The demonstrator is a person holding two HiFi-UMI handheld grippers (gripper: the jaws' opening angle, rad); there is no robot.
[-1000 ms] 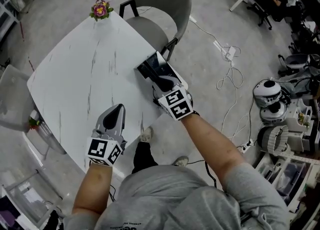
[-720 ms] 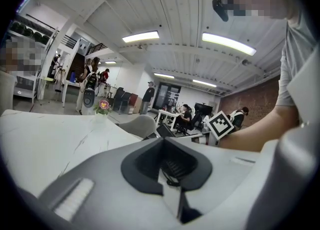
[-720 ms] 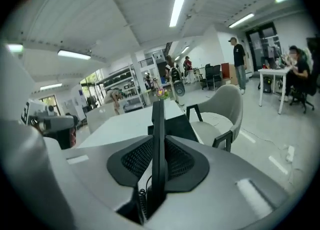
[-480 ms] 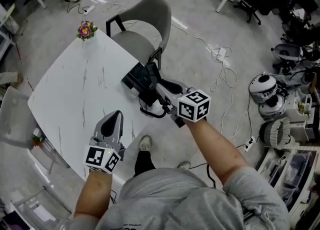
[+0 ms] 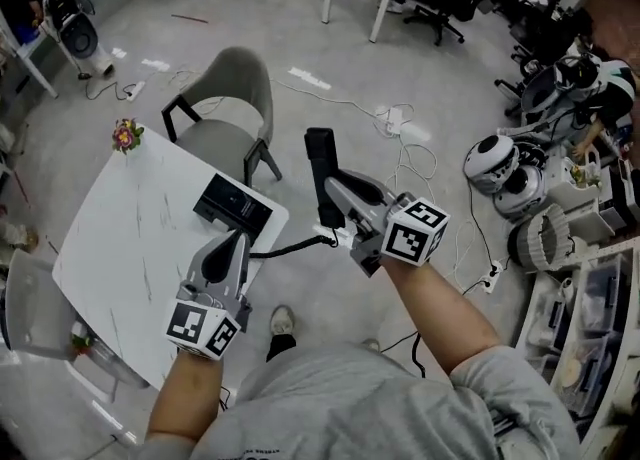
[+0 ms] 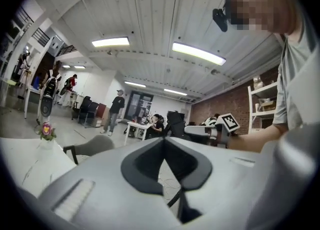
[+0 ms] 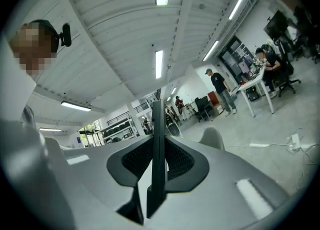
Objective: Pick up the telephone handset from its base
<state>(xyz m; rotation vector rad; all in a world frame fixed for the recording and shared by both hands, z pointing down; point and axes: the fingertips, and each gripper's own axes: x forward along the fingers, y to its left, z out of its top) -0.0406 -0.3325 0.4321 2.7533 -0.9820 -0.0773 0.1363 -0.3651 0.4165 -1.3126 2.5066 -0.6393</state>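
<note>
Your right gripper (image 5: 335,198) is clamped on the telephone handset (image 5: 320,163). Its own view shows the black handset edge-on, standing between the two dark pads with both pressing on its sides. From the head view you hold the handset upright, out past the counter's edge and above the floor, well clear of its base (image 5: 232,206). The gripper grasps it at the lower part, so most of its length rises above the jaws. A dark cord (image 5: 285,245) sags from the bottom of the handset back toward the base.

The base is a flat black unit lying near the edge of the white counter (image 5: 130,238), on the side nearest the grey chair (image 5: 240,83). A small pot of flowers (image 5: 126,135) stands at the counter's far corner, well apart from the base.

Your left gripper (image 5: 238,240) has its jaws together with nothing between them. In its view the pads meet along one line, and your right gripper's marker cube and the handset appear beyond them. From the head view it points toward the base, with its tip near the base's nearer corner. I cannot tell from that view how high above the counter it hangs. Both marker cubes face the head camera: the right one (image 5: 415,231) beside your forearm, the left one (image 5: 203,326) at your wrist.

White cables and a power strip (image 5: 400,123) lie on the floor beyond the handset, and people sit at desks at the far end of the room
</note>
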